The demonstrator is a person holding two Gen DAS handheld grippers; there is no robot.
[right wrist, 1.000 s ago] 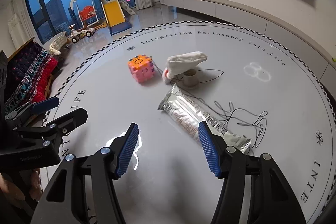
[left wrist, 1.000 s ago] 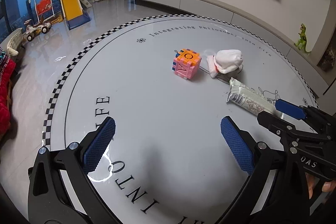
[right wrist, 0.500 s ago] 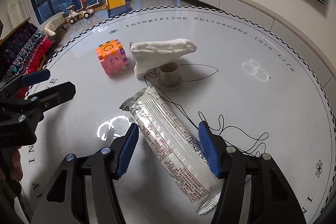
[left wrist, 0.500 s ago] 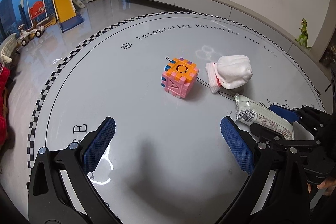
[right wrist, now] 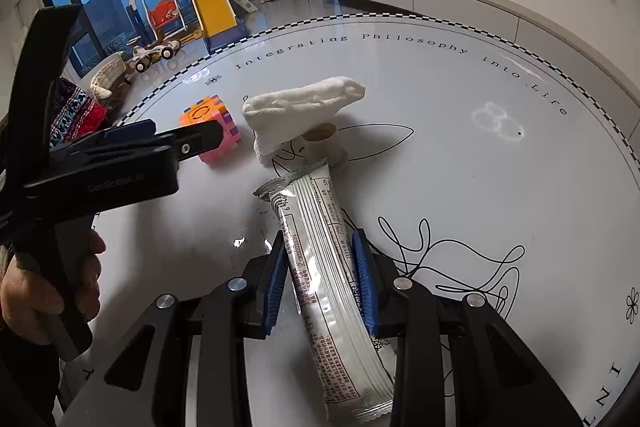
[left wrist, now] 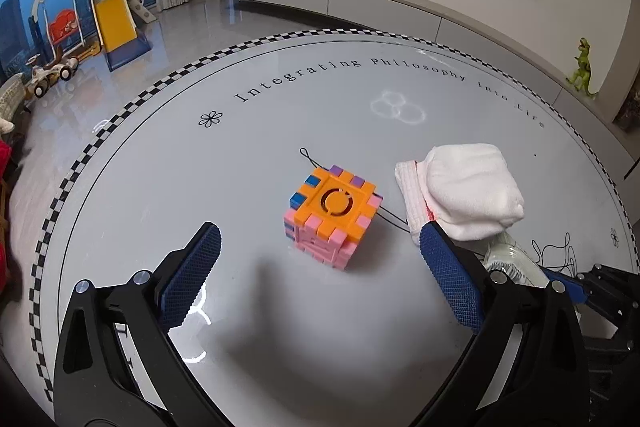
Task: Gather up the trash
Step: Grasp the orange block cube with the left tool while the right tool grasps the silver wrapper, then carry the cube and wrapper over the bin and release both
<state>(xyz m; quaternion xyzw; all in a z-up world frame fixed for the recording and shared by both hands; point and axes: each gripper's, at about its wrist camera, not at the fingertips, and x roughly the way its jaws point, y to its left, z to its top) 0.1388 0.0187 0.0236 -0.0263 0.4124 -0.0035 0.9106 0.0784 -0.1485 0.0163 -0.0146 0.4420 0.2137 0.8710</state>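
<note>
A long silver-white snack wrapper (right wrist: 320, 267) lies on the round white table (right wrist: 480, 187). My right gripper (right wrist: 320, 255) straddles its middle; the jaws are closing and both blue pads touch the wrapper's sides. One crimped end of the wrapper (left wrist: 508, 263) shows in the left wrist view, behind my right-hand finger. My left gripper (left wrist: 318, 231) hovers open just short of an orange and pink toy cube (left wrist: 332, 215), with nothing held. A person's hand (right wrist: 48, 291) grips the left tool.
A white folded cloth (left wrist: 468, 191) rests over a small beige cup (right wrist: 324, 143) beside the cube (right wrist: 212, 135). Black line drawings and lettering are printed on the tabletop. Beyond the checkered rim (left wrist: 120, 115) lie a glossy floor and a toy slide (left wrist: 116, 23).
My right gripper came down over the wrapper and its jaws narrowed onto it. My left gripper moved forward, so the cube and cloth now sit closer to its fingers.
</note>
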